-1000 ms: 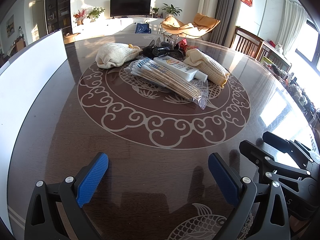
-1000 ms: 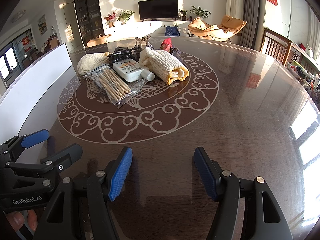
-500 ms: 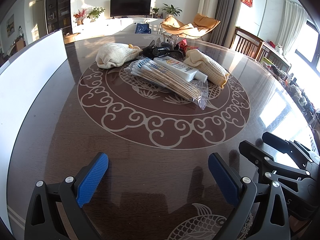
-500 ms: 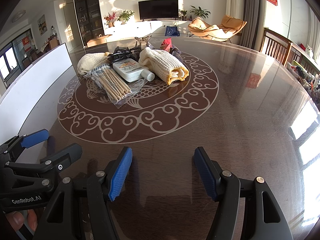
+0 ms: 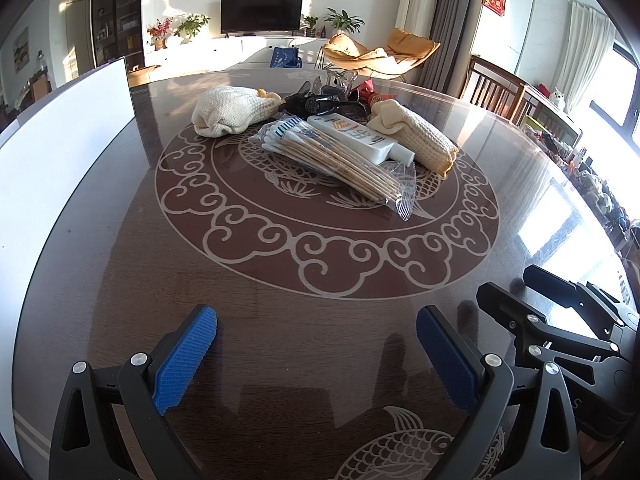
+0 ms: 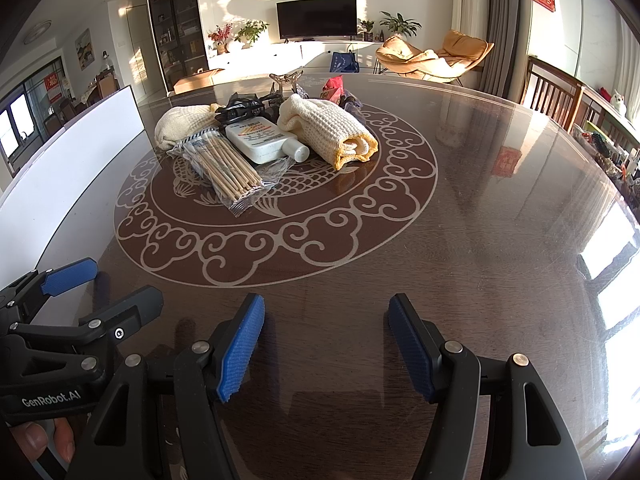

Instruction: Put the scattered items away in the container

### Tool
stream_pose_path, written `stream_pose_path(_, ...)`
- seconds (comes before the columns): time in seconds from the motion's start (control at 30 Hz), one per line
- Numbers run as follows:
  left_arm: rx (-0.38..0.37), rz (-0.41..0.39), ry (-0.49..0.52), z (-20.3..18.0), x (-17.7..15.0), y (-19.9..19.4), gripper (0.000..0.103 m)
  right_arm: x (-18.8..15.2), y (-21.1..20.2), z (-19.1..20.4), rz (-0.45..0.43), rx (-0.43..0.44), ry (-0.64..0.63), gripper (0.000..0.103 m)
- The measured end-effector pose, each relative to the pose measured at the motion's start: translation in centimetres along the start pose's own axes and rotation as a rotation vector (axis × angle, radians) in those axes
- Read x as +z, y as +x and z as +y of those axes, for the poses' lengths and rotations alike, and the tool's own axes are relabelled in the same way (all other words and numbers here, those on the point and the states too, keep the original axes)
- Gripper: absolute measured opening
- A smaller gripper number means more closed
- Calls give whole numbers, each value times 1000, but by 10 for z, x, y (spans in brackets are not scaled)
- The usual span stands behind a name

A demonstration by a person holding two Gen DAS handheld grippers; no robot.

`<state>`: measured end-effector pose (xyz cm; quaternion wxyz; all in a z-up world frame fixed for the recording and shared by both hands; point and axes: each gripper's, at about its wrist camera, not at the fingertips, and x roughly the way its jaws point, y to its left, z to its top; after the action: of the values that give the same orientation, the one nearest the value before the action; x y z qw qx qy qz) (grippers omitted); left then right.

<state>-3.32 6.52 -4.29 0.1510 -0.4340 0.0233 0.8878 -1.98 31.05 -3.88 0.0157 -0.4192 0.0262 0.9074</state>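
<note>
Nothing has moved: both grippers' ribbed blue fingers (image 5: 188,360) gape empty over glossy table (image 5: 280,320), waffle-knit towels (image 5: 416,140) possibly rolled

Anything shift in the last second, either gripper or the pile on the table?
No visible change. Both the left gripper and the right gripper hover open and empty over the table, as before. The bag of wooden sticks, white bottle and two rolled towels lie untouched.
</note>
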Motion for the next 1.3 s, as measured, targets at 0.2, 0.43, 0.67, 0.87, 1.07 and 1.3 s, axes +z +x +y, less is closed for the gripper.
stream_pose_path(0.2, -8, -3, -7, -1, 1, 0, 102, 0, 0, 0, 1, -3, -2, 66)
stream_pose_path(0.43, 22, -4, -47, 1, 3, -1, 102, -1, 0, -2, -4, 12, 11, 66)
stream_pose_path(0.67, 77, 12, -95, 17, 1, -2, 102, 0, 0, 0, 2, 5, 4, 66)
stream_pose_path(0.87, 144, 45, -11, 3, 0, 9, 103, 20, 3, 8, -6, 93, -29, 66)
stream_pose_path(1.07, 106, 33, -9, 10, -3, 4, 103, 76, 25, 24, -40, 119, -64, 66)
stream_pose_path(1.3, 78, 19, -31, 19, -4, -1, 103, 111, 79, 43, 52, 50, -163, 65)
